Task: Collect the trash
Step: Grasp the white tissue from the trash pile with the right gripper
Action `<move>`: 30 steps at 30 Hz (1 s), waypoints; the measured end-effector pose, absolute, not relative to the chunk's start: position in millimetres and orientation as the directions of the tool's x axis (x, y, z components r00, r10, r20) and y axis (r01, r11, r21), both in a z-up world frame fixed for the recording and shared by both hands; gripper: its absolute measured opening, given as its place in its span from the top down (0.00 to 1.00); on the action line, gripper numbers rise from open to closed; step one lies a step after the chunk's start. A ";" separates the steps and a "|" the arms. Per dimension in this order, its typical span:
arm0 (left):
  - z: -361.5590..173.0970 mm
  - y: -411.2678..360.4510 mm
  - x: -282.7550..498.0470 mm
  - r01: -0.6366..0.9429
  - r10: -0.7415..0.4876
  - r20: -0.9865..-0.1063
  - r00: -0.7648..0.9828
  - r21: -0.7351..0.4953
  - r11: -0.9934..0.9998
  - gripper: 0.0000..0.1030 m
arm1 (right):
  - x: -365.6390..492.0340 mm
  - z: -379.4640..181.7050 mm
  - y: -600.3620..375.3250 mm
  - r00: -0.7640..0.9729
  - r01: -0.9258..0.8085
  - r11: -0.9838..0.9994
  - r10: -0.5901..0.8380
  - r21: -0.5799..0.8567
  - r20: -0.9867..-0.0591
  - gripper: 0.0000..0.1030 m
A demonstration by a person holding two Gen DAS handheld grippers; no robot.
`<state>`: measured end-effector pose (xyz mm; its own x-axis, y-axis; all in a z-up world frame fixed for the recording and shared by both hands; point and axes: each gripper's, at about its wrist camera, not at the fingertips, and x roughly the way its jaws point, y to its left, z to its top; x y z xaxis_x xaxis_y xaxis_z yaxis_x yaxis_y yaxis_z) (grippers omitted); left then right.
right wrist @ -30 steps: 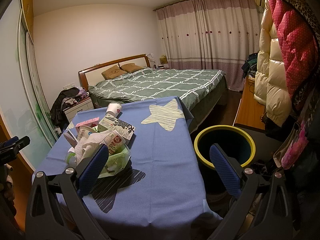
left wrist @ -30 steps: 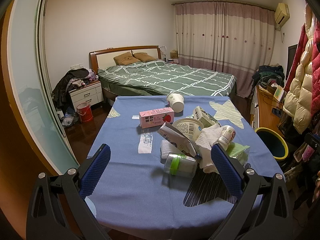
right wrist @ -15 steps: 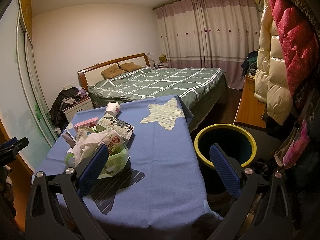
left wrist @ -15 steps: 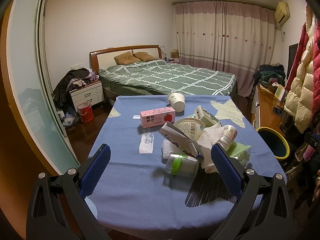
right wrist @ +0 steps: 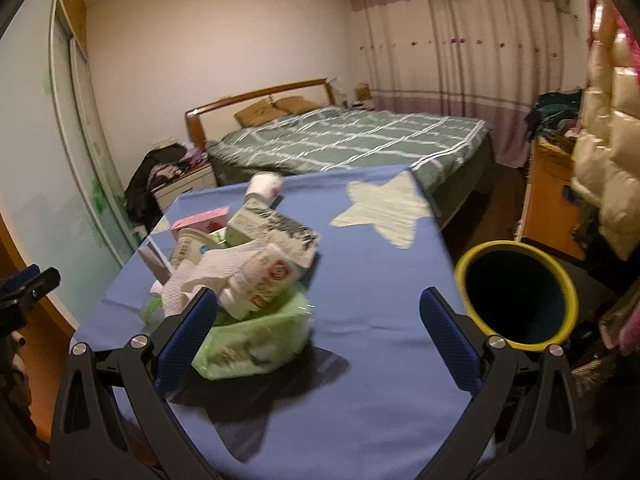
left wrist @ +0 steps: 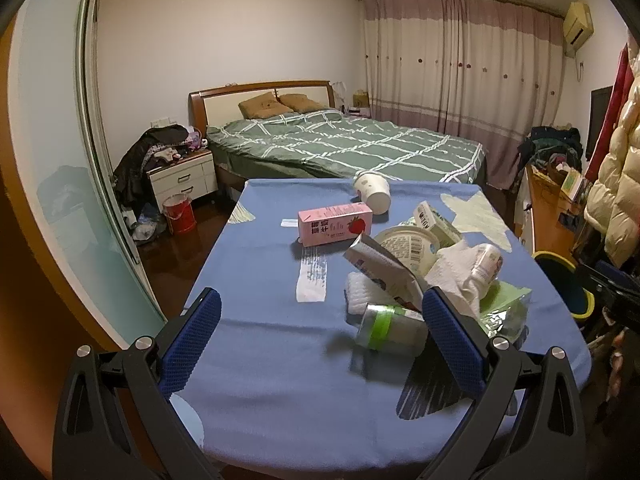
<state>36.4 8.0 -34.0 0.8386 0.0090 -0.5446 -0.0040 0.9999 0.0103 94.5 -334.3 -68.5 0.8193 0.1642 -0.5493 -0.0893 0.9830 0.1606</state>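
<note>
Left gripper: you are holding the left gripper (left wrist: 320, 332) released, its blue pads spread wide over the near edge of the table, grasping nothing.
Right gripper: you are keeping the right gripper (right wrist: 318, 330) released too, jaws wide apart and empty; its left pad is sitting just in front of the green bag.
Writing: the clear bottle (left wrist: 390, 326) nearest you is showing only a green band, with no text you can read. The small white bottle (right wrist: 264, 286) is carrying red print, too blurred to read. The pink carton (left wrist: 335, 225) is showing a strawberry picture and white characters that you cannot make out.
Trash: the pile is lying on the right half of the table, with a green bag (right wrist: 256, 340), crumpled white tissue (left wrist: 456, 276), a round white tub (left wrist: 406, 246) and a tipped paper cup (left wrist: 372, 193) at the far end.
Surface: you are working over a blue tablecloth (left wrist: 260, 312) with pale and dark star shapes.
Bin: a dark bin with a yellow rim (right wrist: 518, 292) is standing on the floor just right of the table; its inside is too dark to judge.
Room: a bed with a green checked cover (left wrist: 344, 148) is lying beyond the table, with pink and cream curtains (left wrist: 460, 64) at the far wall.
</note>
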 end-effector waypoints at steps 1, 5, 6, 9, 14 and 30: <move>-35.8 9.7 38.9 -0.004 0.008 -0.547 0.837 0.009 1.000 0.04 | 98.4 -69.5 -329.8 0.815 -0.099 0.982 0.174 0.162 -0.553 0.06; -35.3 15.0 46.2 -0.017 0.020 -0.545 0.839 0.010 1.000 0.04 | 112.0 -72.6 -299.3 0.796 -0.167 0.973 0.229 0.160 -0.561 0.17; -34.7 17.7 47.9 -0.022 0.024 -0.541 0.841 0.010 1.000 0.04 | 114.7 -73.7 -292.6 0.788 -0.183 0.970 0.241 0.159 -0.566 0.21; -34.1 24.8 51.8 -0.039 0.037 -0.533 0.845 0.009 0.999 0.04 | 123.3 -78.7 -268.4 0.763 -0.228 0.962 0.271 0.147 -0.587 0.30; -37.7 34.9 55.5 -0.061 0.059 -0.536 0.842 0.015 0.998 0.04 | 141.8 -93.5 -233.4 0.723 -0.277 0.954 0.286 0.115 -0.630 0.42; -54.6 44.0 69.7 -0.040 0.030 -0.564 0.825 -0.005 0.999 0.04 | 157.4 -91.3 -218.7 0.706 -0.306 0.948 0.291 0.092 -0.645 0.92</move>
